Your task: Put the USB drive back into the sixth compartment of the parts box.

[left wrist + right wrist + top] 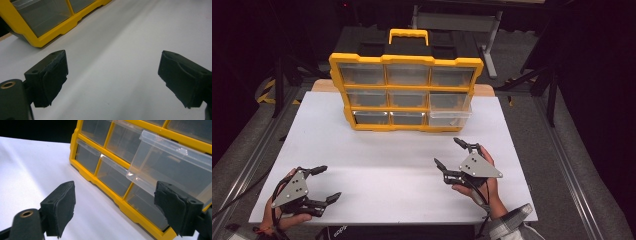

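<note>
High view: a yellow plastic organiser cabinet with clear drawers [406, 92] stands upright toward the far side of a white rectangular table [377, 165]. It has 3 rows of 3 drawers and a yellow carry handle [408, 35] on top. The clear plastic drawer at the lower right [449, 118] projects forward from the frame; the other 8 sit flush. The left gripper [326, 183] is held in the person's left hand [282, 210] at the near left corner of the table, jaws spread wide, nothing between them. The right gripper [449, 152] is held in the right hand [484, 182] at the near right, jaws also spread and empty, pointing toward the cabinet's lower right but well apart from it.

Left gripper view: 2 black jaws stand wide apart over bare white table. A corner of the yellow cabinet shows at upper left, well apart from the jaws.

Right gripper view: 2 black jaws stand wide apart, empty. The cabinet lies ahead, tilted in this view. The pulled-out clear drawer [172, 167] juts forward above the right jaw; contact cannot be judged.
</note>
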The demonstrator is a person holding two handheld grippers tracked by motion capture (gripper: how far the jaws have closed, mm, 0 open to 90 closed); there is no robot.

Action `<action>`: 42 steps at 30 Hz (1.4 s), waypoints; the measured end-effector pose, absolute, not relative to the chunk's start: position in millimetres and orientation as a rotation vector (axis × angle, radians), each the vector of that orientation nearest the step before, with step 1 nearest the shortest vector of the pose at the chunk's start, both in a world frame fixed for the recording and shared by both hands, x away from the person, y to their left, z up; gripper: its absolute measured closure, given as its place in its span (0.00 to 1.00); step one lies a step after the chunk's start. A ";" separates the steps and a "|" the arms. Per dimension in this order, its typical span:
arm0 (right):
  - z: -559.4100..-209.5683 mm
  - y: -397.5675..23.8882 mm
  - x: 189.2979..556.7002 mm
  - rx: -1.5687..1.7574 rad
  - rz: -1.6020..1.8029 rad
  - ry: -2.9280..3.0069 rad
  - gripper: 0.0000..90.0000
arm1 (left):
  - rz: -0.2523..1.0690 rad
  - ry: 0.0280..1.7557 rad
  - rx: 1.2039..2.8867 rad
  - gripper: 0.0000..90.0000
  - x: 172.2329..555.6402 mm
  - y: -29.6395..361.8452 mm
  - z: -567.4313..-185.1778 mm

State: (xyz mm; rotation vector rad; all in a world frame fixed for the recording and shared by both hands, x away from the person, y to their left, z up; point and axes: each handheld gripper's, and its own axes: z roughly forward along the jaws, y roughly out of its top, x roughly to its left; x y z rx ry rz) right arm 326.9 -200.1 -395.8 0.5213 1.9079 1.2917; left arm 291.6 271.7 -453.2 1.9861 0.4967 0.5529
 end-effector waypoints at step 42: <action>-442.7 -218.4 315.7 0.577 1.192 2.083 0.38 | 0.559 0.503 1.980 0.11 291.9 272.1 -453.0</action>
